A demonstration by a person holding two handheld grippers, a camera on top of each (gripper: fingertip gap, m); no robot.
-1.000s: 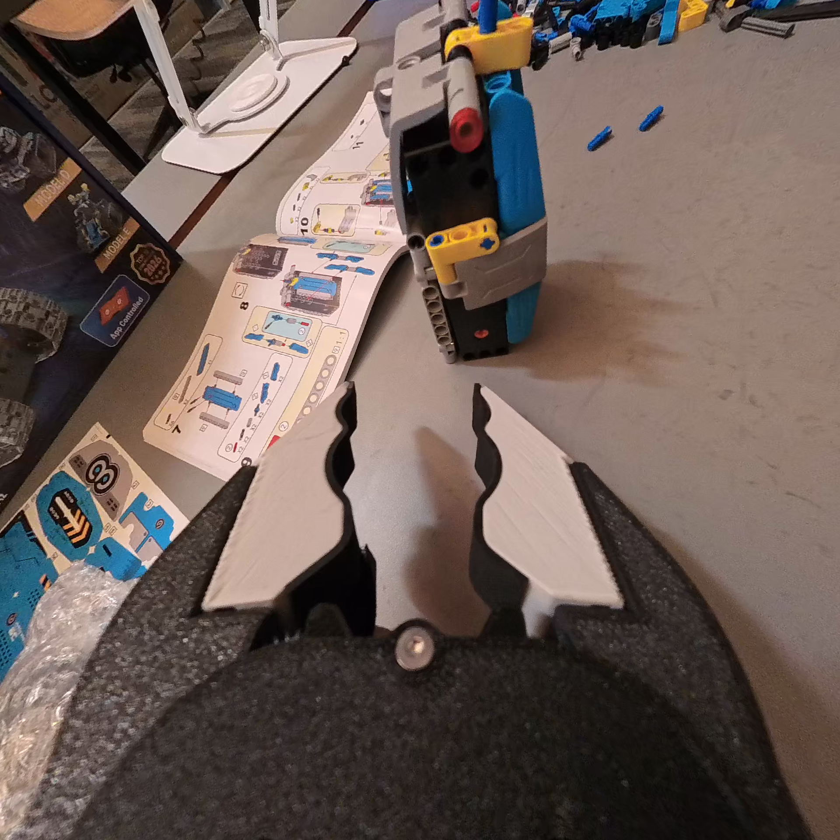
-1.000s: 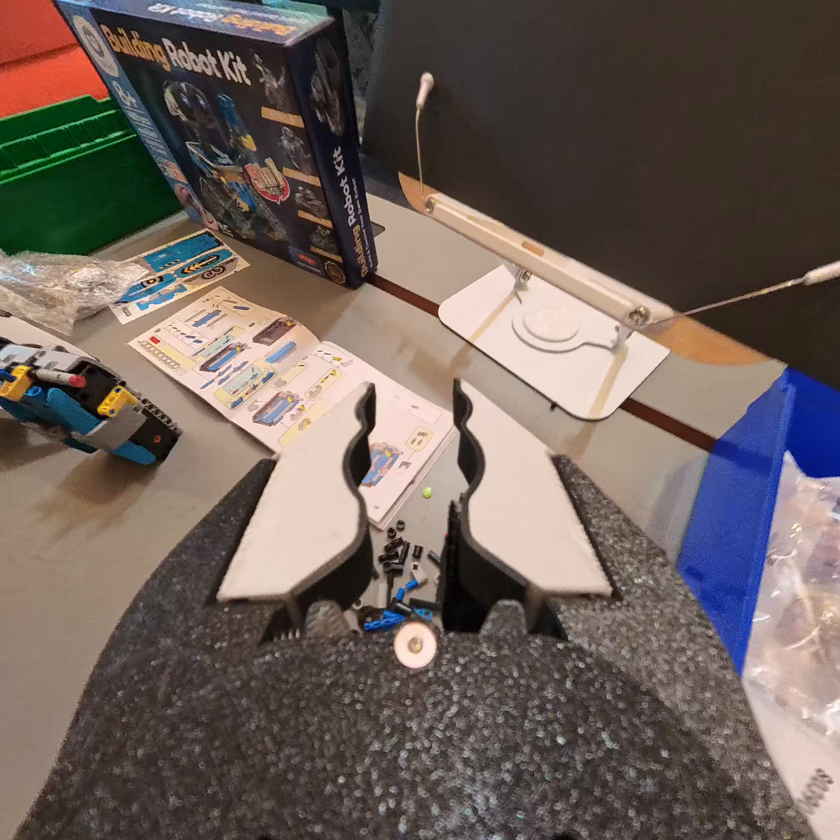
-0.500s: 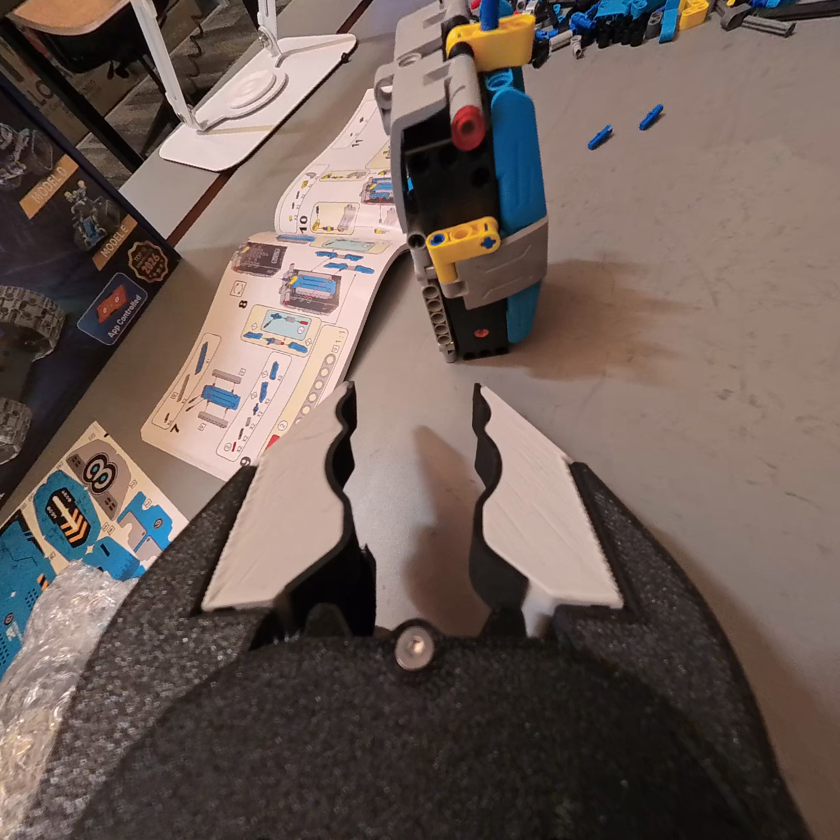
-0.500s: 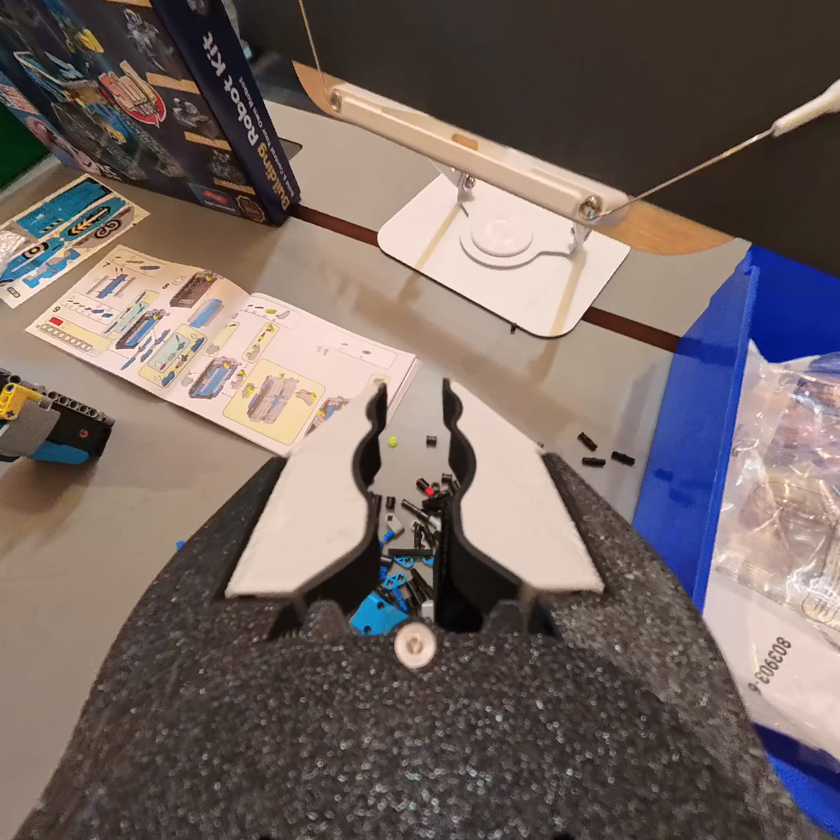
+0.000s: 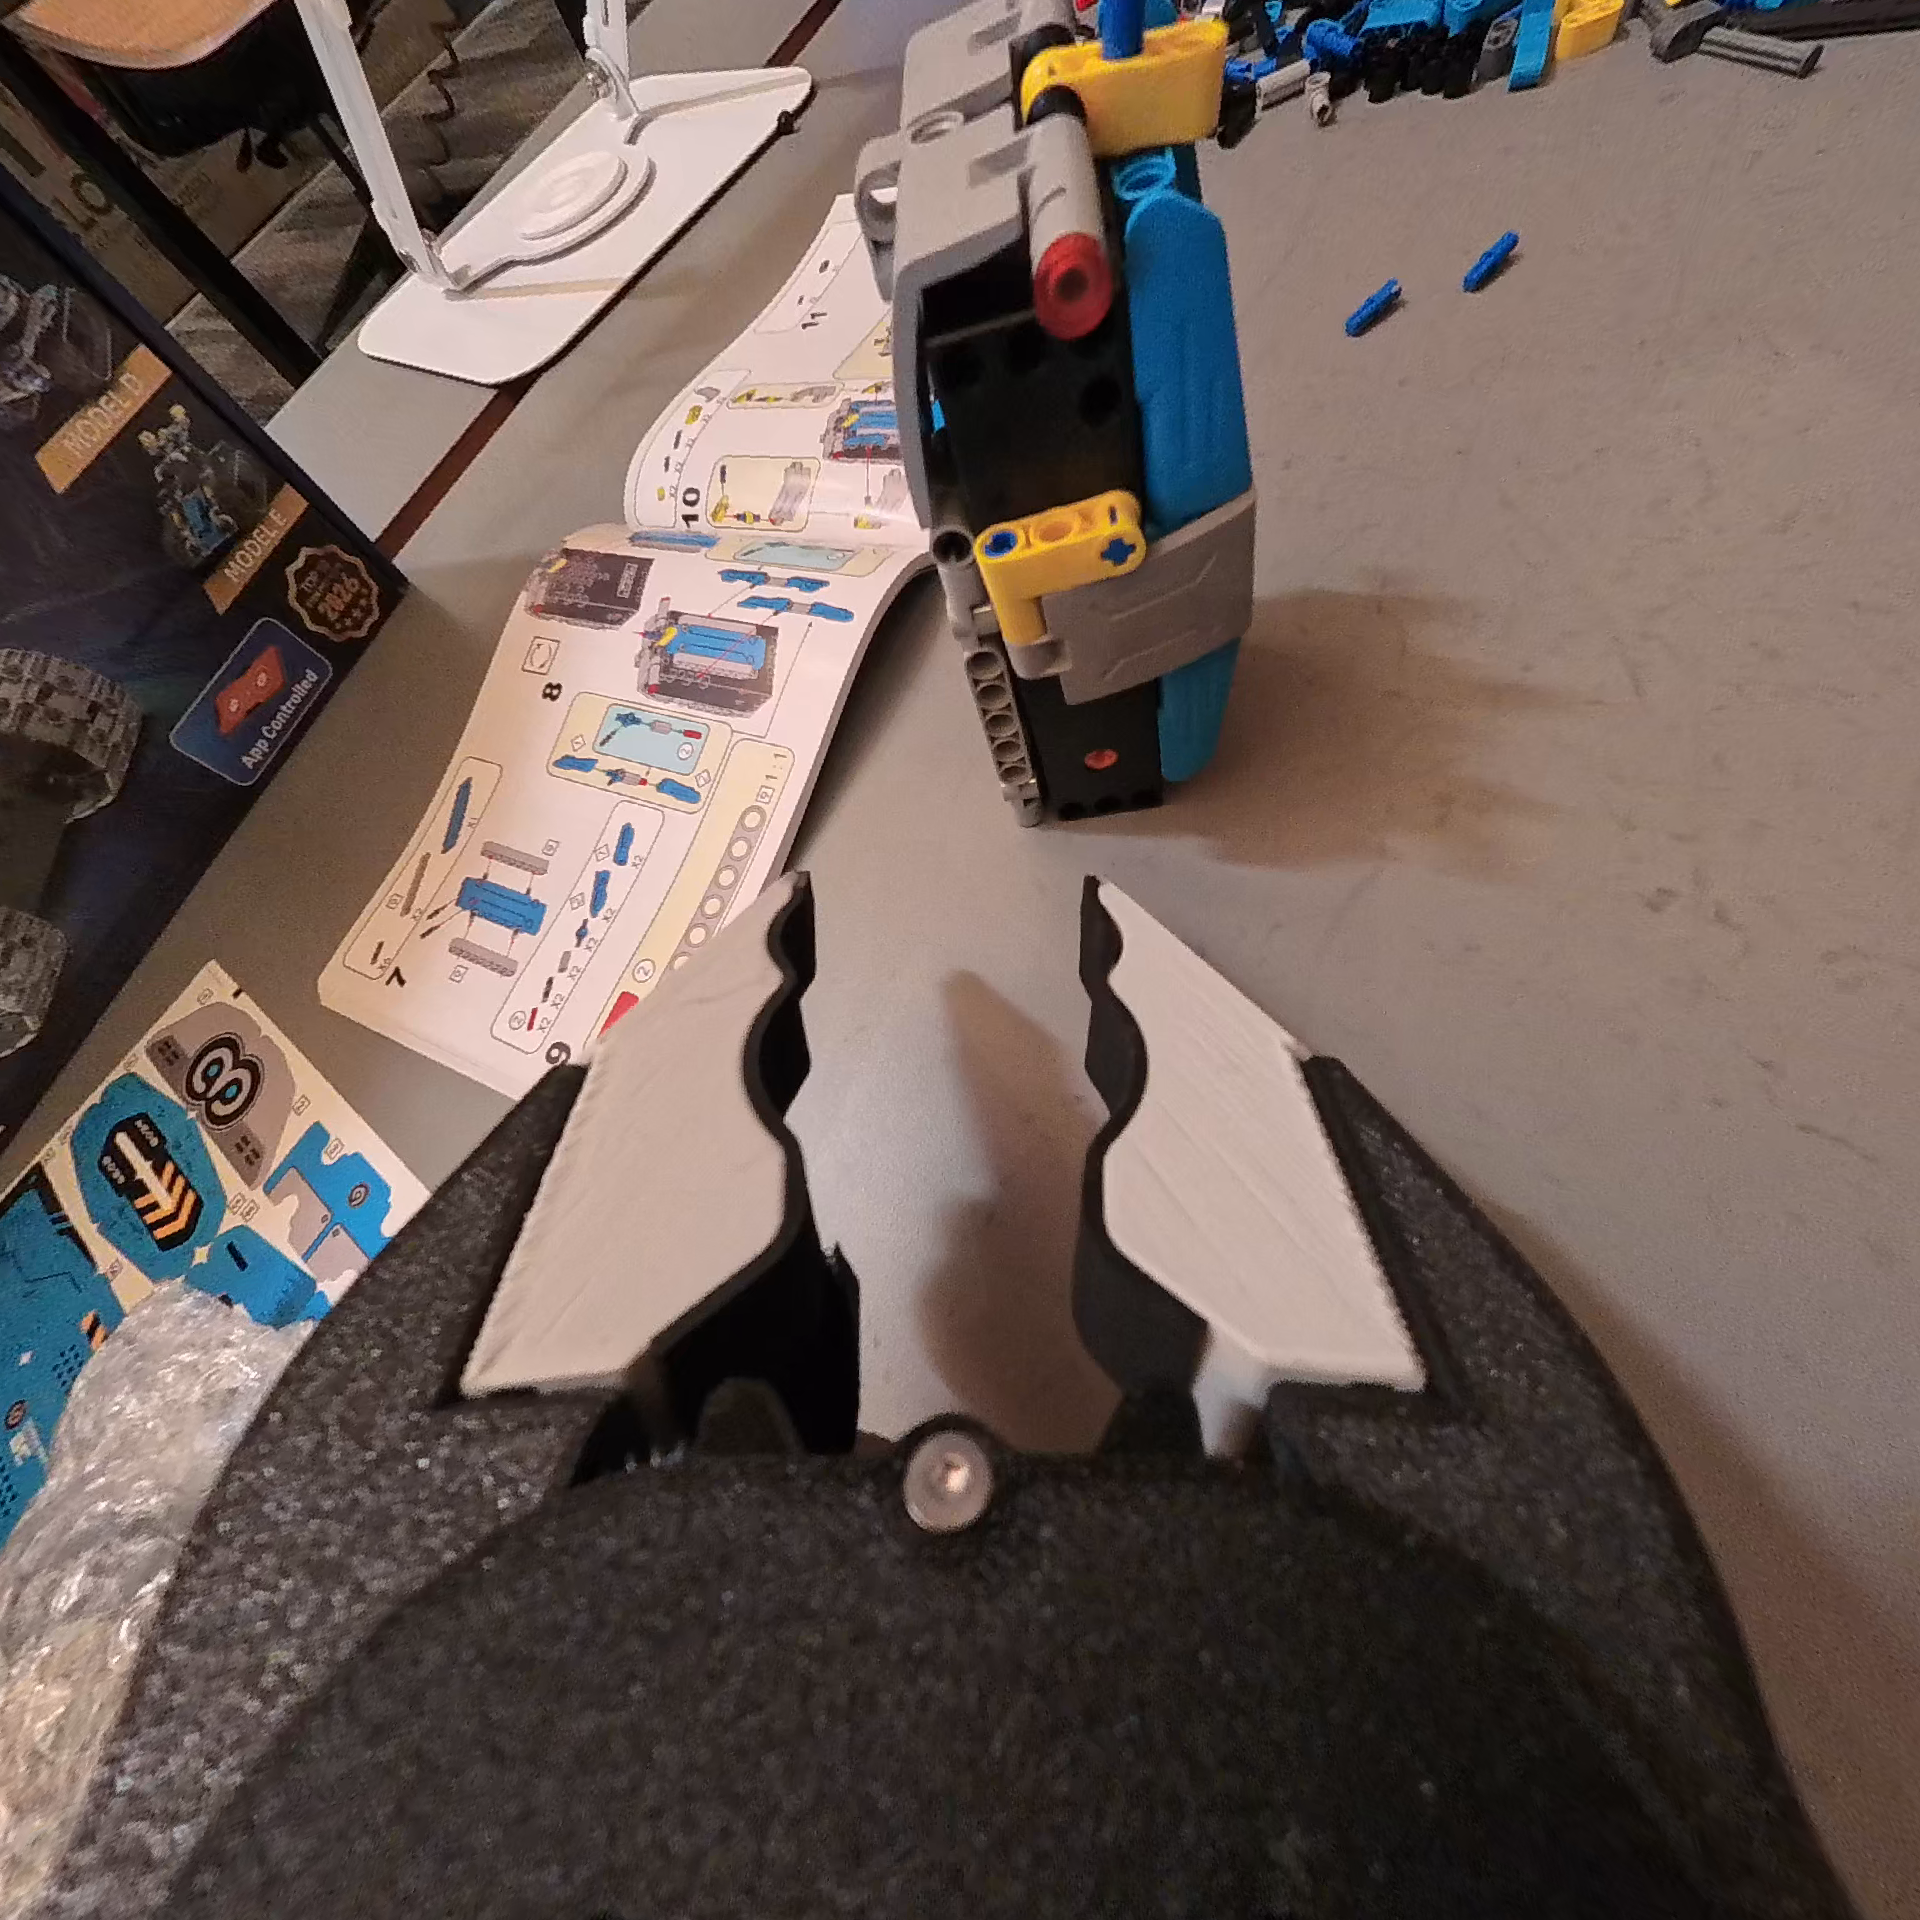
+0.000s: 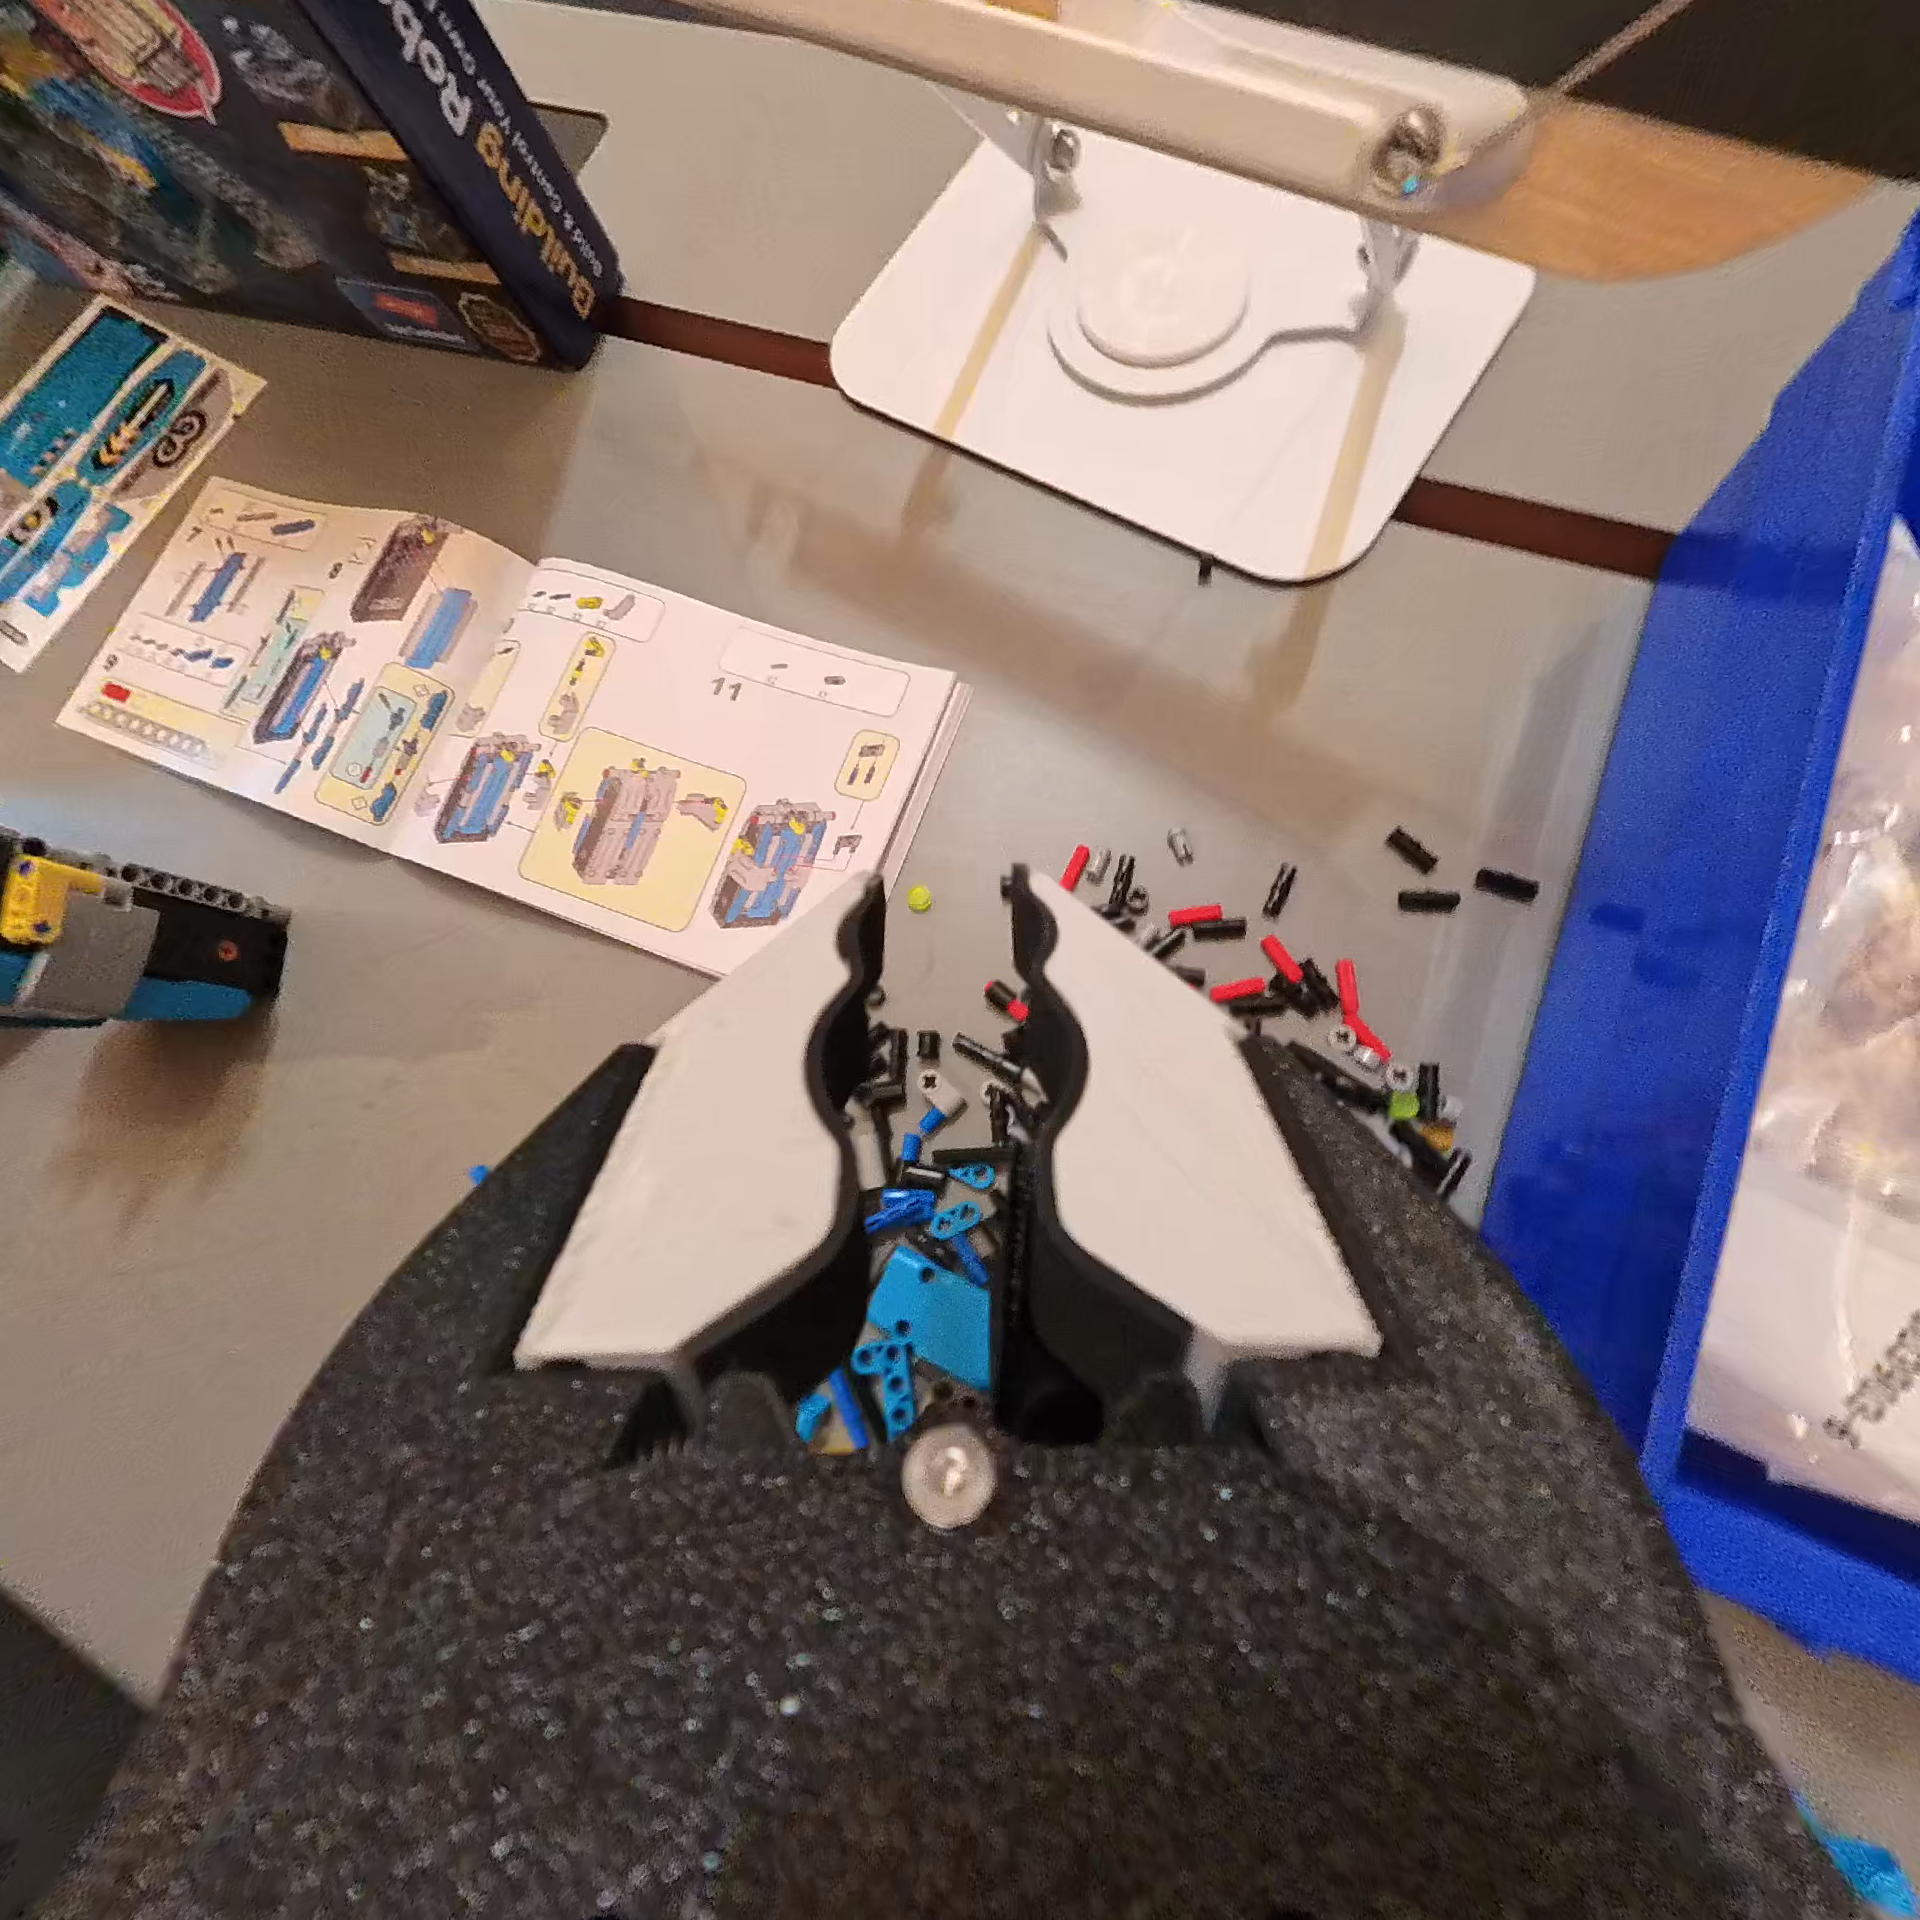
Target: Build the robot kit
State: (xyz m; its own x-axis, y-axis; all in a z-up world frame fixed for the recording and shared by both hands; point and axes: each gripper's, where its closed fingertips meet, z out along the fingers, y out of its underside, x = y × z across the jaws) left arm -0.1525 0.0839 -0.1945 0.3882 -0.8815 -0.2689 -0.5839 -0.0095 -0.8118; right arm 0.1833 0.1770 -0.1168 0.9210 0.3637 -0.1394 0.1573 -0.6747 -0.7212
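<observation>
The left gripper (image 5: 945, 894) stood with its white fingers apart and nothing between them, low over the bare grey worktop (image 5: 1558, 935). Just ahead at 12 o'clock rested a part-built model of black, blue, grey and yellow plastic bricks (image 5: 1081, 499). At 10 o'clock lay an open white instruction booklet (image 5: 582, 790), touching the model's side.

The right gripper (image 6: 945, 883) was also parted and empty, above a scattered heap of small black, red and blue plastic pins and connectors (image 6: 935, 1174). The booklet lay at 10 o'clock, a white lamp base (image 6: 1174, 416) at 12 o'clock, and a blue plastic bin (image 6: 1714, 831) at 3 o'clock.
</observation>
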